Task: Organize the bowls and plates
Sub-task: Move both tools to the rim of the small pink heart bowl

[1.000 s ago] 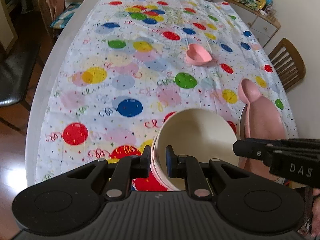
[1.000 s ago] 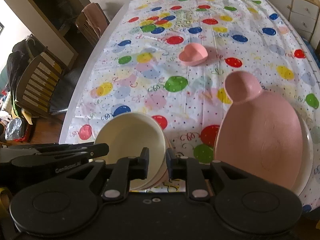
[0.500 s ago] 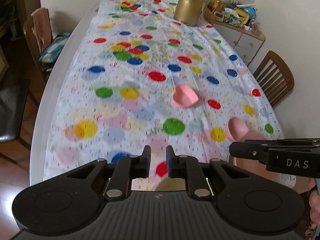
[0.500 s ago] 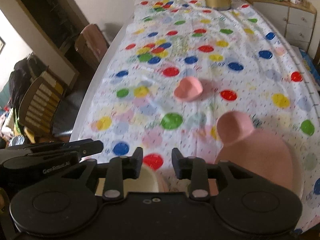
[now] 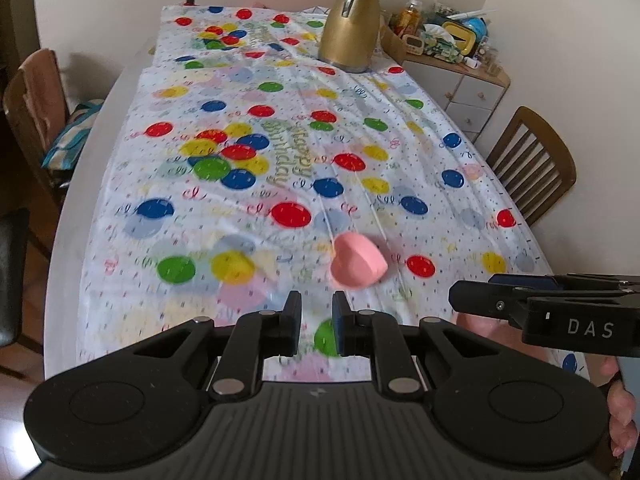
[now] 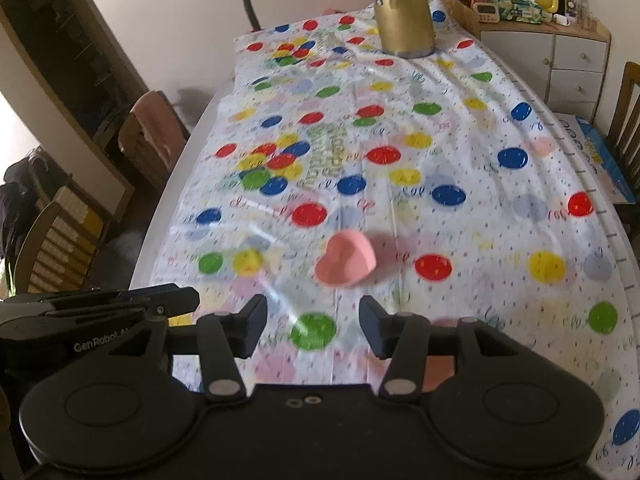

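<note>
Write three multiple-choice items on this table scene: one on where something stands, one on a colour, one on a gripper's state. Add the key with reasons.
1. Where does the gold jug stand?
A. at the far end of the table
B. on the cabinet
C. beside the heart bowl

2. What colour is the heart bowl?
A. cream
B. pink
C. blue

3. How is the right gripper?
A. shut on the heart bowl
B. shut and empty
C. open and empty

Key:
1 A: the jug stands on the tablecloth at the far end, away from the bowl and off the cabinet.
2 B: the bowl is plainly pink in both views.
3 C: its jaws stand wide apart, with only tablecloth between them, and the bowl lies ahead, untouched.
</note>
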`<state>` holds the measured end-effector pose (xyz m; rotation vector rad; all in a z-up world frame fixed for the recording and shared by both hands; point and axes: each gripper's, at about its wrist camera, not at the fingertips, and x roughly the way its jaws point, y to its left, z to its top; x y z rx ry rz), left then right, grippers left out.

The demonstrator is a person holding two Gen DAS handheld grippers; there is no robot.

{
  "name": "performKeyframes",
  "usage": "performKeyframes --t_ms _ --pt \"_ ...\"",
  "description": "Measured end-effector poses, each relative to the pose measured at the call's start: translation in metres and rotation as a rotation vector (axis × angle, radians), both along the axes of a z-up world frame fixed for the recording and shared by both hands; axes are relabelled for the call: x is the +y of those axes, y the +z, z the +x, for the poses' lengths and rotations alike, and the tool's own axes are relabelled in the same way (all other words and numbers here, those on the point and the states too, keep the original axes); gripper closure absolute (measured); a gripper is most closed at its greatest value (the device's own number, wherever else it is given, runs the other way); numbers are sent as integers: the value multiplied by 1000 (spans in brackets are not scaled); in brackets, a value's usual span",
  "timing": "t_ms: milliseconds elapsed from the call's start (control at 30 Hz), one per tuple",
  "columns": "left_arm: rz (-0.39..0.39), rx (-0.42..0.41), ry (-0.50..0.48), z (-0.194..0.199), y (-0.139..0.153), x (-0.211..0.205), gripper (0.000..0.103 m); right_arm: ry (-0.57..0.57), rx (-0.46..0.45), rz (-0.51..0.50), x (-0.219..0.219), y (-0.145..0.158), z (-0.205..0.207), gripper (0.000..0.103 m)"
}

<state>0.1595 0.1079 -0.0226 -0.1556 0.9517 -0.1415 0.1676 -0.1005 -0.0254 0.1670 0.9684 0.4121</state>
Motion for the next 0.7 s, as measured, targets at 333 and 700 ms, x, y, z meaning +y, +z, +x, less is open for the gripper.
performKeyframes --t_ms 333,700 --pt "-18 38 -30 53 -24 8 71 -53 -11 -44 1 -12 43 29" --pt "-29 100 -36 93 -69 10 32 -121 91 -38 1 -47 93 19"
